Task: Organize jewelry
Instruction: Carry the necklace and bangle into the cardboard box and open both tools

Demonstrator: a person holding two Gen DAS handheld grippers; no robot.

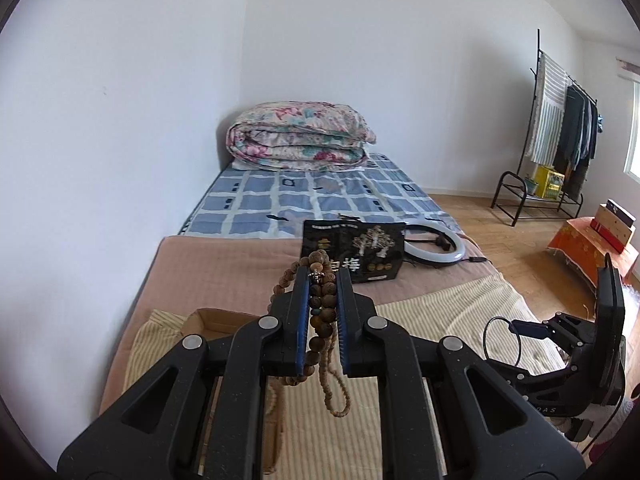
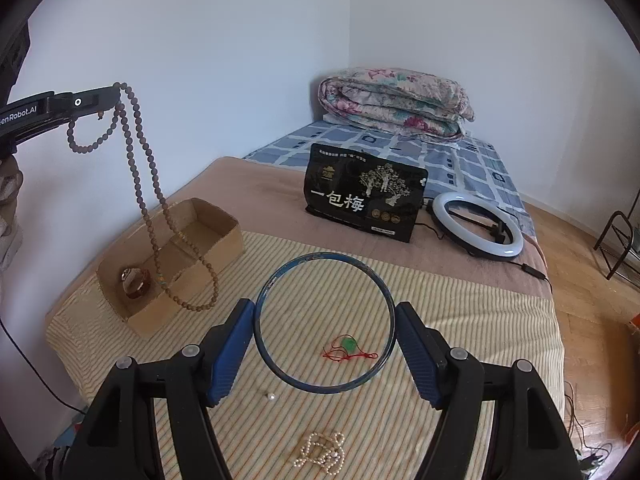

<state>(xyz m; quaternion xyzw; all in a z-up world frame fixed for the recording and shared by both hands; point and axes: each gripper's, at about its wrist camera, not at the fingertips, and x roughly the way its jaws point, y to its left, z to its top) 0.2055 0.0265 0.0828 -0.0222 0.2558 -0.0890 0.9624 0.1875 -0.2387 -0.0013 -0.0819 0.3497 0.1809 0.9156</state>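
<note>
My left gripper (image 1: 323,280) is shut on a wooden bead necklace (image 1: 322,312); its strands hang down between and below the fingers. In the right wrist view the same beads (image 2: 148,200) dangle from the left gripper (image 2: 114,94) over a cardboard box (image 2: 216,236), which holds a brown bangle (image 2: 136,282). My right gripper (image 2: 325,316) is shut on a thin blue hoop bangle (image 2: 384,292), held above the striped cloth (image 2: 460,320). On the cloth lie a green pendant on red cord (image 2: 349,347), a single pearl (image 2: 271,397) and a pearl strand (image 2: 322,452).
A black snack bag (image 2: 366,196) and a ring light (image 2: 478,225) lie further back on the bed. A folded floral quilt (image 2: 396,98) sits at the head. The wall is at left. A clothes rack (image 1: 560,132) stands across the wooden floor.
</note>
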